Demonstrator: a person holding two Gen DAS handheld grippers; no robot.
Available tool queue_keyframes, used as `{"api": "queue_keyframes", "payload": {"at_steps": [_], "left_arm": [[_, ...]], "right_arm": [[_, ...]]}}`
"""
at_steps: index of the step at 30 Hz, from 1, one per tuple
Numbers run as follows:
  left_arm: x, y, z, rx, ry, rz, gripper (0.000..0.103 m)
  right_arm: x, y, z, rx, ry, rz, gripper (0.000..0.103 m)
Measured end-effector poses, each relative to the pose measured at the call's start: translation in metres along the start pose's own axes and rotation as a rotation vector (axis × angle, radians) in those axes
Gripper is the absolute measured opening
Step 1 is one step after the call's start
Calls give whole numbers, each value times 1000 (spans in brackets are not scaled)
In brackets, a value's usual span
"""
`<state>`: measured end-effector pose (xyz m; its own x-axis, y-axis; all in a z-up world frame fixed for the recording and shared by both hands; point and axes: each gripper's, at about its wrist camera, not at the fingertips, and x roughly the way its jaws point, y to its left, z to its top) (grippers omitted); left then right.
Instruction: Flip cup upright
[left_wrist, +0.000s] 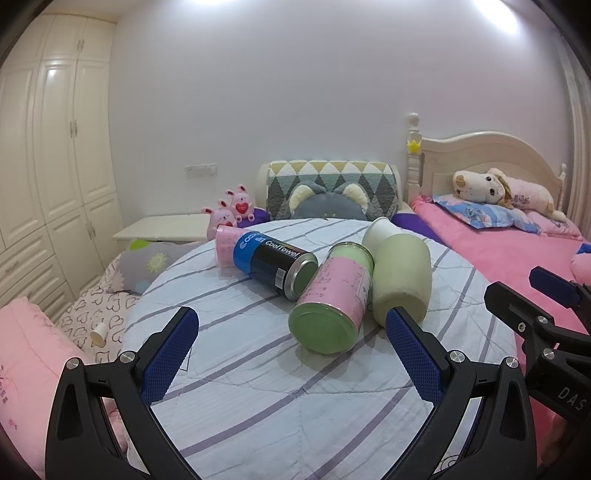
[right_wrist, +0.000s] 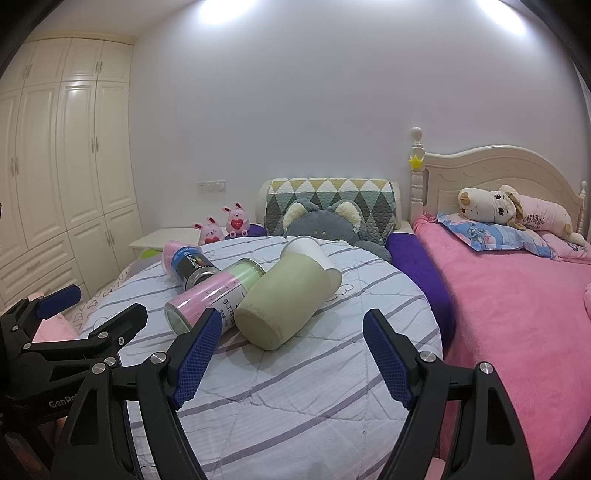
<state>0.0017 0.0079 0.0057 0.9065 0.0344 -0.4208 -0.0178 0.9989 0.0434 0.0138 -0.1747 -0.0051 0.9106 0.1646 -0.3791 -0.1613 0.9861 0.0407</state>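
My right gripper (right_wrist: 291, 354) spread wide, empty, short of toppled green cup (right_wrist: 284, 306). Left gripper (left_wrist: 291, 354) likewise agape. Risk: cup rolls on soft quilt (right_wrist: 295, 406), nudging pink-green canister (right_wrist: 214, 295) touching it.

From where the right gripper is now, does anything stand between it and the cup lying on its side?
Nothing visible does. The right gripper is open and the green cup lies just ahead on the striped cloth. The pink-and-green can lies against the cup's left side, close to the left finger.
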Motion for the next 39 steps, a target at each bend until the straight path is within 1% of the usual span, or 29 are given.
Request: {"api": "queue_keyframes", "payload": {"at_steps": [4,9,11,16,19,22,24,27,29,33,36,39], "left_arm": [[1,0,-1,2,-3,-3,102],[9,0,1,4,19,-5,102],[11,0,2,0,17,-7,102],[25,1,11,-11,36,-29,102],[37,2,17,-18,52,-65,102],[54,1,27,-15,89,-73,103],[66,0,34,-1,115,-81,102],[82,-4,43,22,163,-87,102],[93,-7,48,29,190,-93,103],[113,-11,62,21,284,-96,103],[128,-11,71,-19,369,-122,103],[144,-10,75,-56,463,-116,102]], "right_arm": [[-1,-1,0,1,1,1,80],[6,-4,2,0,18,1,80],[11,-6,4,-1,27,-1,80],[27,-12,10,0,51,-5,80],[41,-16,15,1,74,-1,80],[59,-20,23,-1,102,7,80],[72,-25,28,5,137,15,80],[93,-33,37,30,181,56,80],[108,-35,42,36,219,61,80],[133,-41,55,41,300,79,80],[149,-47,70,49,378,100,80],[162,-47,82,44,440,105,80]]}}
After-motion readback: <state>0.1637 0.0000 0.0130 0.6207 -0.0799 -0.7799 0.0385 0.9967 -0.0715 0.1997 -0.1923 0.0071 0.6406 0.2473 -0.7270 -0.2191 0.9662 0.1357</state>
